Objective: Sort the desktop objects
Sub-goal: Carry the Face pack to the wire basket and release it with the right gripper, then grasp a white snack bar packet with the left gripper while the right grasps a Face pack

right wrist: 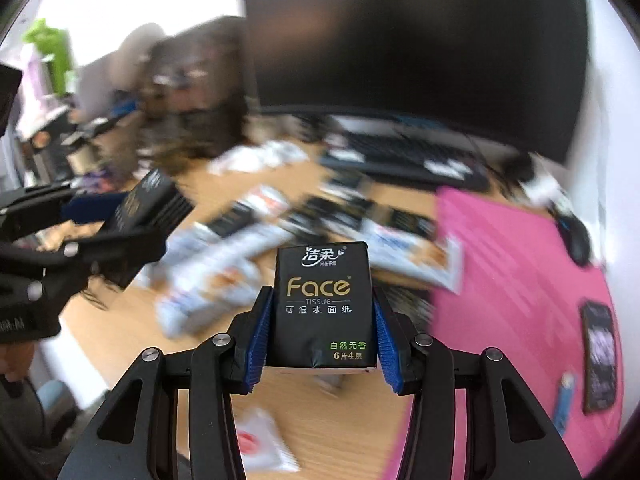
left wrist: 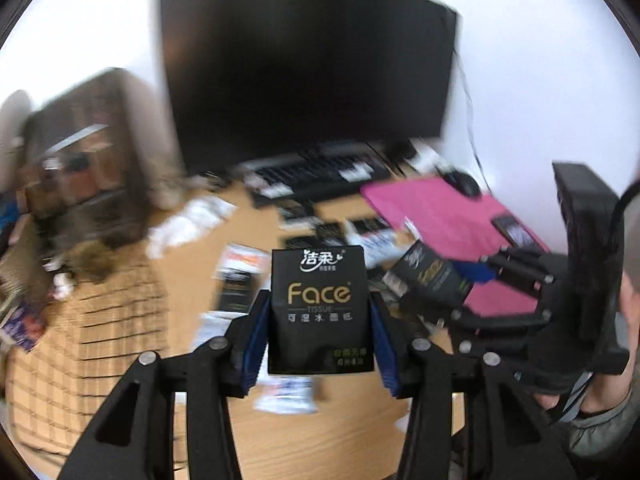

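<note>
While both views are blurring | left gripper [left wrist: 320,320] is squeezing a black tissue pack [left wrist: 319,304] above the wooden desk [left wrist: 320,432] | right gripper [right wrist: 322,320] is squeezing another black tissue pack [right wrist: 322,300] over the desk | packets lying behind are smearing, hard to read | monitor [left wrist: 304,68] is getting cut off at the top

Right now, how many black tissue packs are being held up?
2: one black Face tissue pack between the left gripper's blue-padded fingers, another in the right gripper. More lie blurred on the desk.
</note>
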`<state>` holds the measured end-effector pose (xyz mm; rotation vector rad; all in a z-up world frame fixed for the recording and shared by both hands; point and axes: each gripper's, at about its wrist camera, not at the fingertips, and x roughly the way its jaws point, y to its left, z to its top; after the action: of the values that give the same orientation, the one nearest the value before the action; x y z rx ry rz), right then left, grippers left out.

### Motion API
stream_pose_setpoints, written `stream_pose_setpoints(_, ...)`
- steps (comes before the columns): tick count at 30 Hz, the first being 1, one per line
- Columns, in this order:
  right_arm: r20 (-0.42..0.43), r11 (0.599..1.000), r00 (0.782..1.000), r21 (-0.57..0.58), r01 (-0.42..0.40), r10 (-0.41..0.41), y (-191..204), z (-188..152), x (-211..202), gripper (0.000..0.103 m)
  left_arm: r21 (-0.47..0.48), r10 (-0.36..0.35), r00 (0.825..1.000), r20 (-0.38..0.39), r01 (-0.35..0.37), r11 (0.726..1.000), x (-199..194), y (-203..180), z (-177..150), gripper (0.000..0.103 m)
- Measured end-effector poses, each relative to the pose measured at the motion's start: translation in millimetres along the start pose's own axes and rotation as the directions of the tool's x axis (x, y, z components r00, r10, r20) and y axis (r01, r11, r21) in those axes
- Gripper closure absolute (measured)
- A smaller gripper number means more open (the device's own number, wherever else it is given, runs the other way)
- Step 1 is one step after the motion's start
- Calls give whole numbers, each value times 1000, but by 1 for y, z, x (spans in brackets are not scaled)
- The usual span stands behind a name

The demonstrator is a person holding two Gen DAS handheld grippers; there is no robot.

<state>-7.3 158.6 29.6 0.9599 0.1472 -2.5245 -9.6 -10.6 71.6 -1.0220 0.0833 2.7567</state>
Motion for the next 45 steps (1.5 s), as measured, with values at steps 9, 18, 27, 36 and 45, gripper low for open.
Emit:
stream_pose_setpoints(9, 30, 940, 959, -205, -272, 283, 150, 78, 37, 56, -251, 292, 955, -47, -294, 922, -60, 138, -25, 51)
stream_pose_setpoints(18, -72, 897, 932, -254, -360, 354, 230, 83, 96, 55, -308, 393, 907, -154, -422, 853, -58, 198, -52, 50)
stream_pose_setpoints(27, -50, 919, 946, -224, -324, 322, 211, 87, 93, 43, -380, 309, 945, -107, -326, 866, -56, 200, -51, 18)
stream_pose_setpoints(36, 1, 940, 961, -210, -269, 275, 153, 79, 56, 42, -313, 259, 964, -64, -266, 912, -59, 158, -38, 18)
stream_pose_setpoints(45, 44, 993, 994, -60, -100, 103, 41, 43, 7, 39, -113, 77, 994, -75, -85, 990, -29, 54, -26, 18)
